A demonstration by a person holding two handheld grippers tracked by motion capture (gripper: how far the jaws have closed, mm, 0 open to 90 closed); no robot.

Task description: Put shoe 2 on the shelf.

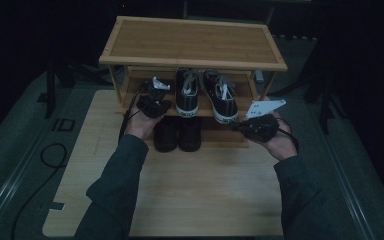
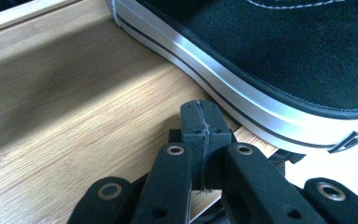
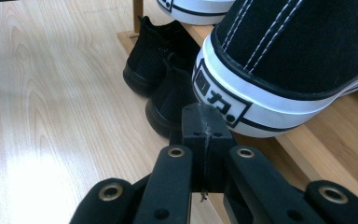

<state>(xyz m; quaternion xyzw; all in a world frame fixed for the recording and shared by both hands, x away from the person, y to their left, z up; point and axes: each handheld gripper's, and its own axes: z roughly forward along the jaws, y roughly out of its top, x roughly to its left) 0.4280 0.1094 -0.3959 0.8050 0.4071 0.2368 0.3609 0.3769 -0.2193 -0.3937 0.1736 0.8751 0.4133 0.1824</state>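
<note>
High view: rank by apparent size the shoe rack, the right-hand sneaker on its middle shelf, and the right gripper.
1. shoe rack, by far largest.
2. right-hand sneaker.
3. right gripper, somewhat smaller than the sneaker; it sits nearer the camera, so this is less sure.

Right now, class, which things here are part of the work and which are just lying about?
In the work: left gripper, shut; right gripper, shut; left sneaker; right sneaker; shoe rack.

Lying about: black shoes under the shelf; table; floor cable.
</note>
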